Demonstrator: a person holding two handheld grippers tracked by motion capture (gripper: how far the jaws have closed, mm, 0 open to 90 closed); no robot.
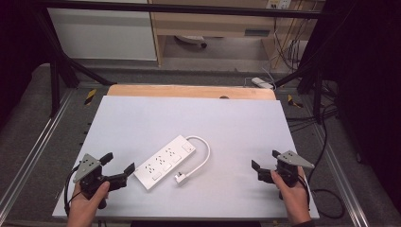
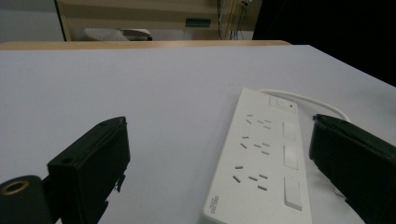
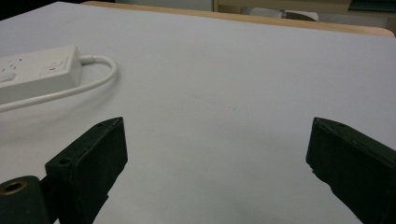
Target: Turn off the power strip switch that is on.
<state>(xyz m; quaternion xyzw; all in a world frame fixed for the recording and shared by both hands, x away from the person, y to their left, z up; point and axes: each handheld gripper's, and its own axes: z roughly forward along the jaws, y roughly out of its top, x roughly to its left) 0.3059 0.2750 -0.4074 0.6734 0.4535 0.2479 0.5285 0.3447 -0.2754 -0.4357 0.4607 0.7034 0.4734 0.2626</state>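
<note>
The desk [image 1: 142, 123], covered by a plain white sheet, is being used as the work surface, with a wooden strip showing along its far edge.

The power strip [image 1: 164, 161] is being kept flat near the middle of the desk, sockets up, laid at a diagonal so its near end is being presented toward the left tool. In the left gripper view the power strip [image 2: 261, 158] is being seen just ahead and slightly to the right, between the two jaws' lines of sight, so an approach to its near end is judged likely.

The cord [image 1: 201, 156] is being left looped from the far end of the strip and curled back beside it, keeping it out of the way of the sockets; the plug [image 1: 180, 178] is lying on the desk just beside the strip's right side, not inserted anywhere.

The left tool [image 1: 118, 171] is being held wide open, nothing gripped, jaws pointed at the strip and close to its near corner but apart from it. The right tool [image 1: 265, 160] is also being held open and empty, well apart from the strip, probably waiting; in its own view bare desk is lying between the jaws and the strip's far end is off to the left.
</note>
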